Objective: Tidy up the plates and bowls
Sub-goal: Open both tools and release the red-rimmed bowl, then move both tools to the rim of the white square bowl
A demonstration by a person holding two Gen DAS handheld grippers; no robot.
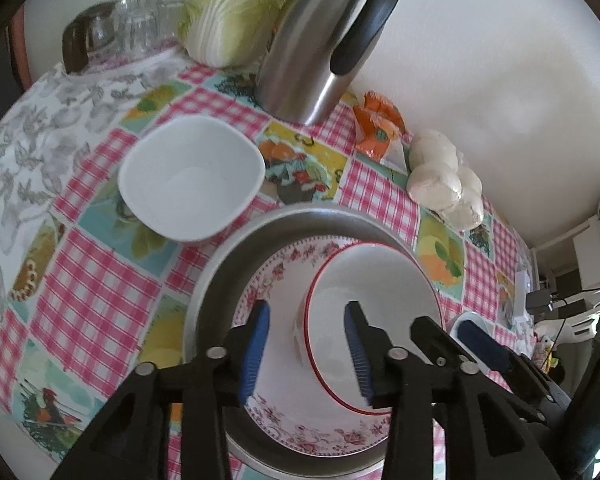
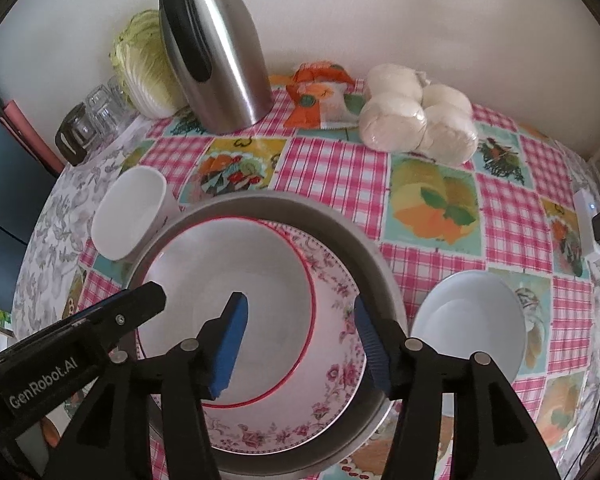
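1. A red-rimmed bowl [image 2: 228, 304] sits on a floral plate [image 2: 332, 360] inside a metal tray [image 2: 376, 264] on the checked tablecloth [image 2: 332, 168].
2. Both grippers, left [image 1: 306, 350] and right [image 2: 300, 344], hover over the stack, fingers apart, gripping nothing.
3. A square white bowl [image 1: 192, 176] stands beside the tray, near the steel jug [image 1: 320, 36].

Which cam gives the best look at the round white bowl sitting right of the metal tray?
Right wrist: the round white bowl shows whole, rim and inside, beside the metal tray. Left wrist catches only a sliver of the bowl behind the other gripper's fingers.
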